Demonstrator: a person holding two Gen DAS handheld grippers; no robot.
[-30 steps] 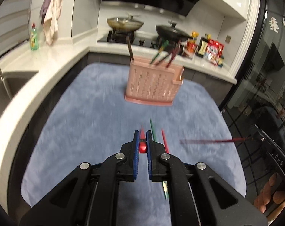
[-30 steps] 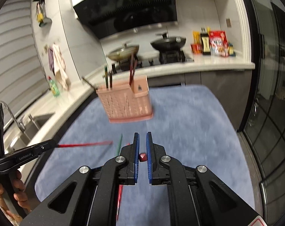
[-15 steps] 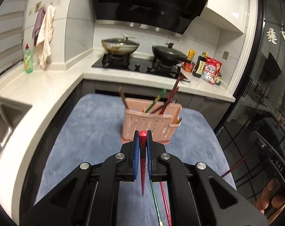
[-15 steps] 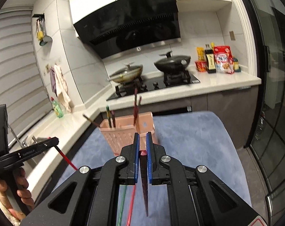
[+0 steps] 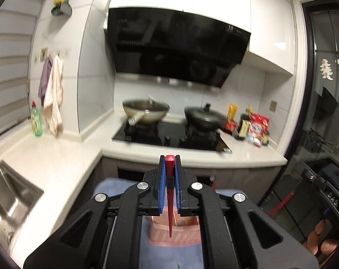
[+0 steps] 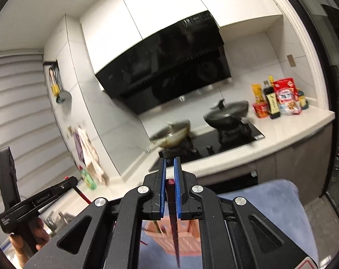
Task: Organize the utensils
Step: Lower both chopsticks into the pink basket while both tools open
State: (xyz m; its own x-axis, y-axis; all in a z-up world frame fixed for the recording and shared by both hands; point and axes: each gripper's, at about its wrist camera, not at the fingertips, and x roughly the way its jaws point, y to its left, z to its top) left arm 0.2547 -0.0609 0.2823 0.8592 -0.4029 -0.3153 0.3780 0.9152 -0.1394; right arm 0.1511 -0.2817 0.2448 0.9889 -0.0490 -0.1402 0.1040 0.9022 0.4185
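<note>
we see a kitchen corner, with a white counter (image 5: 64, 157) running along the left and far sides, a black hob with two pans on it at the far side, and a black hood (image 5: 176, 47) above. nearer to us lies a blue cloth (image 6: 279, 204), and on it stands a pink utensil basket (image 6: 180, 239), low in both wrist views and mostly hidden behind the claw bodies.

both claws are held high and close to level, pointing toward the hob, so that the basket sits beneath them rather than ahead. the left claw (image 5: 169, 163) has its blue pads pressed together on a red chopstick (image 5: 170, 201): the square red end stands just above the pad tips and the shaft hangs straight down, its point over the pink basket. the right claw (image 6: 170, 170) is likewise closed on a dark red chopstick (image 6: 174, 222), whose top sits a little below the pad tips while the shaft drops down in front of the basket. whether either point touches the basket we cannot tell.

in the right wrist view the left claw shows from the side at the far left, gripped by a hand (image 6: 38, 233) at the bottom left, with its red chopstick slanting down from the tip. in the left wrist view, fingers (image 5: 324, 239) of the other hand show at the lower right edge.
</note>
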